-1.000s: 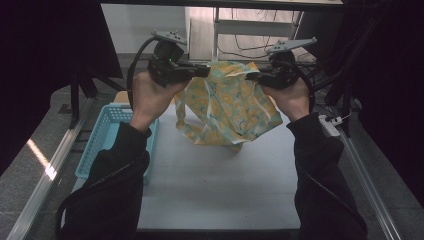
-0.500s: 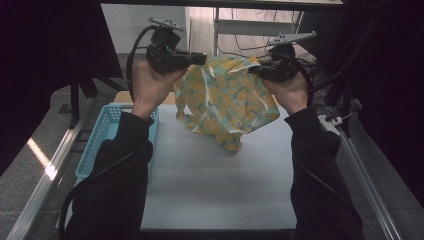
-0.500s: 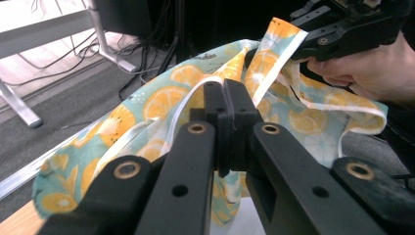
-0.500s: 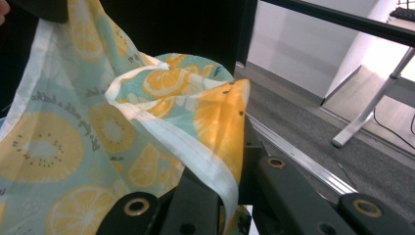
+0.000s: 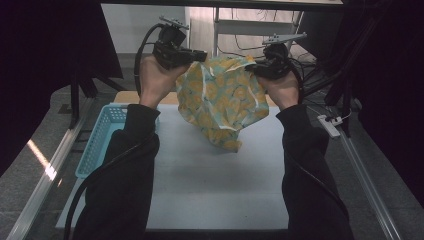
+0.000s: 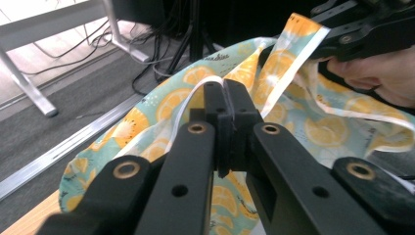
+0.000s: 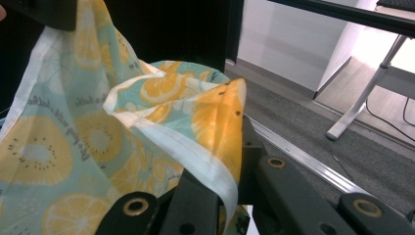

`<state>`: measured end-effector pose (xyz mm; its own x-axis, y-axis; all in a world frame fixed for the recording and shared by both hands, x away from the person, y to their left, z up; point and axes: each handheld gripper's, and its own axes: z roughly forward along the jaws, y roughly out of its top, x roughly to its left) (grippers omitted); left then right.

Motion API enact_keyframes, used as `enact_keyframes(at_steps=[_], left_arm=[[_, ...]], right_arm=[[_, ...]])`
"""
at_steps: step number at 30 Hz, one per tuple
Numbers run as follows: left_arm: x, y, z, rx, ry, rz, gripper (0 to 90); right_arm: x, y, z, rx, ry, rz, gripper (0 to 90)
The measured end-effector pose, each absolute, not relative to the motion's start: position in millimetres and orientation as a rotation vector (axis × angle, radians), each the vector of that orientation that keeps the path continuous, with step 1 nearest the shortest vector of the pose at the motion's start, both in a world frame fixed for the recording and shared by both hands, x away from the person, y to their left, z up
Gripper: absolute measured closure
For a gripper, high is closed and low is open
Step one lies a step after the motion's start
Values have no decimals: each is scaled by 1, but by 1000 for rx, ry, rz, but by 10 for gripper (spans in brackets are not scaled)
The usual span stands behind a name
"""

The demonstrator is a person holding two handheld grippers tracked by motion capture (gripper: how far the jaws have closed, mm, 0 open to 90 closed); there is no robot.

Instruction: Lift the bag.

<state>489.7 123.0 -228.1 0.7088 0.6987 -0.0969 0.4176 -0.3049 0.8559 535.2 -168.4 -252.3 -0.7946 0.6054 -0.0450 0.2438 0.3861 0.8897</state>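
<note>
Here both grippers pinch the cloth [image 5: 220, 100] by its white hem, left gripper [image 5: 197, 55] and right gripper [image 5: 256, 70] holding it above the far end of the bench [image 5: 215, 185]. The thin hem could slip free if the hands pull apart. The left gripper view shows the jaws clamped on the hem [image 6: 195, 93]; the high view adds the basket [image 5: 100, 140] at the left.

2 black sleeves [image 5: 125, 165], black tools with brass-ringed screw holes [image 6: 196, 128], trailing black cables [image 5: 142, 47]
</note>
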Motion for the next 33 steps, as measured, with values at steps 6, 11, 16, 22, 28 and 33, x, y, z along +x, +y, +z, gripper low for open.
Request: enact_keyframes(at_steps=[6, 11, 16, 22, 28, 33], left_arm=[[502, 114, -239, 1978, 896, 341, 900], [505, 107, -245, 2000, 889, 337, 899], [503, 109, -246, 1981, 877, 310, 870], [500, 113, -250, 1983, 878, 293, 726], [497, 120, -252, 1963, 846, 288, 566], [494, 126, -257, 1961, 820, 300, 450]], right_arm=[[544, -164, -261, 780, 2293, 1354, 896], [546, -161, -266, 789, 2304, 1348, 895], [545, -163, -267, 801, 2345, 1384, 862], [542, -170, -269, 822, 2394, 1395, 730], [538, -175, -273, 805, 2437, 1383, 625], [535, -181, -276, 799, 2471, 1377, 540]])
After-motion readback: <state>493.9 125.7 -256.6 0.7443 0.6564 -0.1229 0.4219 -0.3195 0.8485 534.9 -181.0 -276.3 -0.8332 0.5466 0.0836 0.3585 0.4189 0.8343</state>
